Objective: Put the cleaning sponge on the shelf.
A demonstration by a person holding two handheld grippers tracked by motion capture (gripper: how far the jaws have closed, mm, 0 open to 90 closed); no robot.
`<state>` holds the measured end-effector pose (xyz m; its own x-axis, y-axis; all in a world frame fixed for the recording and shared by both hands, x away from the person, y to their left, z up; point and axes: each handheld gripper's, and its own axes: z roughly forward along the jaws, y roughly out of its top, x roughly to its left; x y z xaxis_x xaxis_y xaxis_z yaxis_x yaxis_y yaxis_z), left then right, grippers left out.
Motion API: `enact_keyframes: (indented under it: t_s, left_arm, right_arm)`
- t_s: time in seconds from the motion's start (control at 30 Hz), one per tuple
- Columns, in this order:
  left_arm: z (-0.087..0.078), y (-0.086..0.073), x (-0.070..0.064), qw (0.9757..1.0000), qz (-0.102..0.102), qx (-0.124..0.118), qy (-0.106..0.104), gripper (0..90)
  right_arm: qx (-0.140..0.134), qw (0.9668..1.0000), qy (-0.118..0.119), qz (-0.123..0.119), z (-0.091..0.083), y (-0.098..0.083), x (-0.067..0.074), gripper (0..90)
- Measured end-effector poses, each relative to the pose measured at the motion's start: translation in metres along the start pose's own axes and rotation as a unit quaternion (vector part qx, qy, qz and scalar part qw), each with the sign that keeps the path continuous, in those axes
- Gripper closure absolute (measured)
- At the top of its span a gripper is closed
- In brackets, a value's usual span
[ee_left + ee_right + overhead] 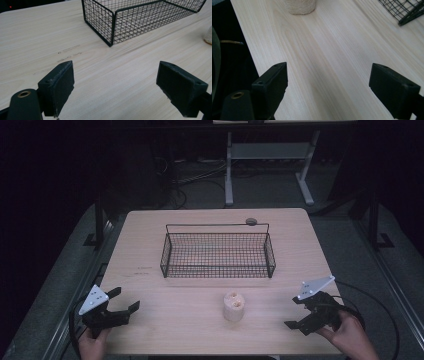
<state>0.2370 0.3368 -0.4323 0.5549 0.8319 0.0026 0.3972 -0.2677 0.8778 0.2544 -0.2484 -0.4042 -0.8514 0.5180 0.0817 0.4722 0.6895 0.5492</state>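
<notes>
place: lab or test room | light wood counter (150, 250) standing alone on grey floor (65, 255) | metal-framed bench legs (229, 170) behind it | loose cables (195, 177) trailing across the floor | dark surroundings, rails (390, 270) running along the counter's sides

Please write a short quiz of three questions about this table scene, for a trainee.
1. True or false: the left gripper holds the roll.
2. Where does the roll stand? A) inside the basket B) on the table, on the person's side of the basket C) on the floor
3. Fill in: the jaws of the right gripper stand ____.

Key: 1. False; its jaws are open and nothing is between them. 2. B. 3. open.
</notes>
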Motion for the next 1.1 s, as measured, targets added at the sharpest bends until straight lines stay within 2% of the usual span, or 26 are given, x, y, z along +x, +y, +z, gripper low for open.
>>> enact_keyframes:
  t_s: [0.57, 0.7, 1.1]
  left_arm:
    - [0.000, 0.001, 0.001, 1.0000, 0.001, -0.002, -0.003, 14.0]
    - [-0.001, 0.000, 0.001, 1.0000, -0.001, -0.003, -0.001, 13.9]
    - [-0.002, 0.000, 0.003, 1.0000, -0.003, -0.005, 0.000, 13.9]
  right_arm:
    - [0.027, 0.9985, 0.014, -0.045, 0.007, 0.036, 0.004, 14.8]
    - [0.036, 0.9978, 0.020, -0.053, 0.010, 0.048, 0.006, 14.8]
    - [0.053, 0.9957, 0.032, -0.069, 0.019, 0.067, 0.009, 14.8]
